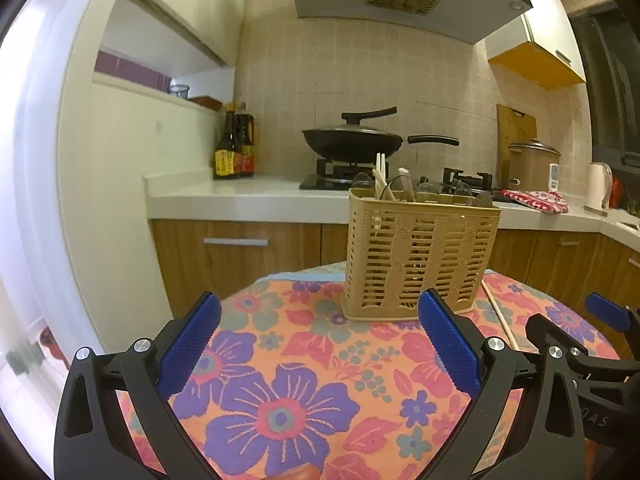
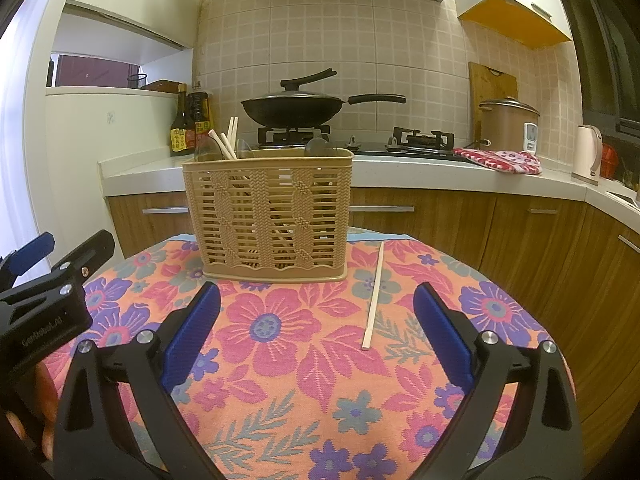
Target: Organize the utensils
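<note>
A tan slatted utensil basket [image 1: 420,256] [image 2: 270,216] stands upright at the far side of a small table. Chopsticks [image 2: 230,140] and spoon ends stick up from it. One pale chopstick [image 2: 373,300] [image 1: 500,316] lies flat on the cloth just right of the basket. My right gripper [image 2: 316,320] is open above the cloth, the chopstick lying between its blue pads, nearer the right one. My left gripper [image 1: 320,328] is open and empty, short of the basket's front. Each view shows the other gripper at its edge.
A floral tablecloth [image 2: 280,380] covers the round table. Behind runs a kitchen counter [image 2: 400,168] with a lidded wok [image 2: 296,108] on the hob, sauce bottles [image 2: 188,124], a rice cooker [image 2: 506,124], a kettle [image 2: 588,156] and a red cloth [image 2: 500,158].
</note>
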The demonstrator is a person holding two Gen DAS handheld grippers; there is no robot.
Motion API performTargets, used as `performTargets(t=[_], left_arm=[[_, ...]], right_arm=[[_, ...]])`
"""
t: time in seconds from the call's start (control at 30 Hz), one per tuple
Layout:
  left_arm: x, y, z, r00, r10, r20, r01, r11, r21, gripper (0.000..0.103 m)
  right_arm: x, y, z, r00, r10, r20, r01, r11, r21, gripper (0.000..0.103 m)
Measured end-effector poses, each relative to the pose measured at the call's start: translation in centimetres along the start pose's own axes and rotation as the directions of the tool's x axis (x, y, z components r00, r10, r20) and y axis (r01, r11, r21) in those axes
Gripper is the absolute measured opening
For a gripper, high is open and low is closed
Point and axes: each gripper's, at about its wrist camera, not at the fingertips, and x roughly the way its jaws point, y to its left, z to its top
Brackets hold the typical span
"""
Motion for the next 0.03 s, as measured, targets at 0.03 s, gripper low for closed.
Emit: performTargets(t=[0.03], left_arm=[[0.10, 0.11, -0.03, 1.000, -0.004, -0.005, 0.004, 1.000, -0.006, 0.096]], right_arm=[[-0.01, -0.04, 0.05, 1.000, 0.000, -0.001, 0.000, 1.000, 0.000, 0.092]])
